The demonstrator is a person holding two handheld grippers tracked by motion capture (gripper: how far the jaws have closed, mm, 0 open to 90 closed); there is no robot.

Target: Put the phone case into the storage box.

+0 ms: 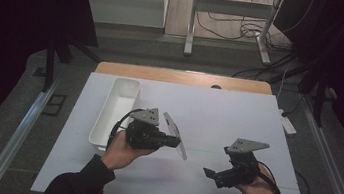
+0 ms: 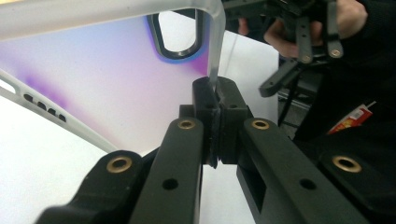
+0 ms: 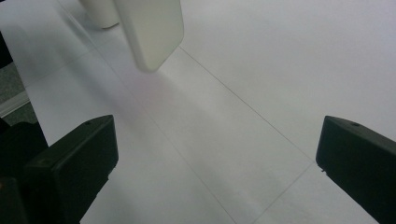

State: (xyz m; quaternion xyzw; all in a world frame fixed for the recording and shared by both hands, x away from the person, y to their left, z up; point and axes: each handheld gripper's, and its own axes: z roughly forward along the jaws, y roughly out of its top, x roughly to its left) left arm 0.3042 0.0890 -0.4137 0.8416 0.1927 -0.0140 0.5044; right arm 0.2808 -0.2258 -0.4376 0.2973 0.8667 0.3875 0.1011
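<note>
A translucent phone case (image 1: 175, 135) hangs edge-up above the middle of the white table (image 1: 238, 116). My left gripper (image 1: 176, 141) is shut on its edge. In the left gripper view the case (image 2: 93, 70) spreads wide with a purple tint and a camera cutout, and the jaws (image 2: 215, 100) pinch its side wall. My right gripper (image 1: 211, 174) hovers open at the front right, apart from the case. Its own view has the jaws (image 3: 215, 158) spread wide over bare table, with the case (image 3: 152, 28) ahead at the upper left.
A long white tray (image 1: 117, 110) lies along the left side of the table, just behind my left hand. The other hand and its gripper (image 2: 299, 46) appear at the upper right of the left gripper view. Frames and cables stand on the floor beyond the table.
</note>
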